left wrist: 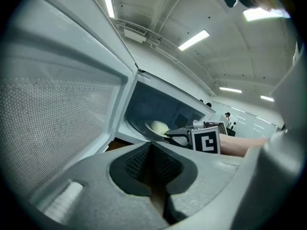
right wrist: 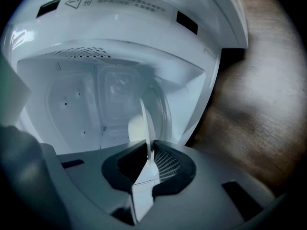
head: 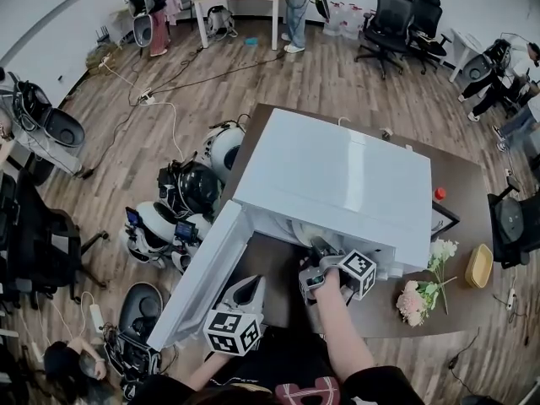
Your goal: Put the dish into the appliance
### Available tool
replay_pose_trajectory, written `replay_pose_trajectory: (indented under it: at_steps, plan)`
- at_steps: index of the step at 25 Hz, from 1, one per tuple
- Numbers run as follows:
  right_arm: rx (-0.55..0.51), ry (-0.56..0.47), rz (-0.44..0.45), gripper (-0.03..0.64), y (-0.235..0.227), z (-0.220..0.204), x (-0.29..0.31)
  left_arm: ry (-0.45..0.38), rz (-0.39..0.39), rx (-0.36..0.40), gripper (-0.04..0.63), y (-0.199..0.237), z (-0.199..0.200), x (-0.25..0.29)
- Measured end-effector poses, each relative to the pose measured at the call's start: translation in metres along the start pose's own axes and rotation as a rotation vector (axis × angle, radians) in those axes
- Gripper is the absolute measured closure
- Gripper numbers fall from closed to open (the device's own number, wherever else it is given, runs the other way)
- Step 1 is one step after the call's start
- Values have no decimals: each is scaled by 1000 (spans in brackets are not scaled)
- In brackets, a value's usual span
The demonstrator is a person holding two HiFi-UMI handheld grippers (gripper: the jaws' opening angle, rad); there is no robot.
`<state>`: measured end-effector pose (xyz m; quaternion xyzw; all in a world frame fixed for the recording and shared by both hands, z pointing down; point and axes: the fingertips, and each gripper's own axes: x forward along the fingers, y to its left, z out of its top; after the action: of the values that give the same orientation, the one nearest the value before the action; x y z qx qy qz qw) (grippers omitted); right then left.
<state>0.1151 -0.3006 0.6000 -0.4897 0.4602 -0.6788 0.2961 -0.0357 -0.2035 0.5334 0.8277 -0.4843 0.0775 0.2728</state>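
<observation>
Nearest, at 6 o'clock in the head view, the left gripper (head: 250, 288) hovers with jaws pressed together and empty beside the open white door (head: 201, 278). At 5 o'clock the right gripper (head: 321, 253) pinches the rim of a thin white round dish (right wrist: 146, 122), which sits inside the boxy white microwave oven (head: 337, 175) on a dark brown table (head: 460, 184).

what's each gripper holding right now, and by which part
The right gripper pinches the white dish by its rim, inside the open microwave. The left gripper holds nothing, jaws together.
</observation>
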Motion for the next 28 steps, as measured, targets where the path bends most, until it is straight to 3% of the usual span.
replay_pose_trajectory:
  at_steps: [18,26,28]
  plan:
    - [-7,-29,-9,569,6,7,22,13,30,7,586,10,0,-3]
    - [-112,-89,-22,571,11,16,26,9,48,19,586,17,-1,-5]
    - [-144,-102,-21,545,13,17,26,10,53,20,586,19,0,-6]
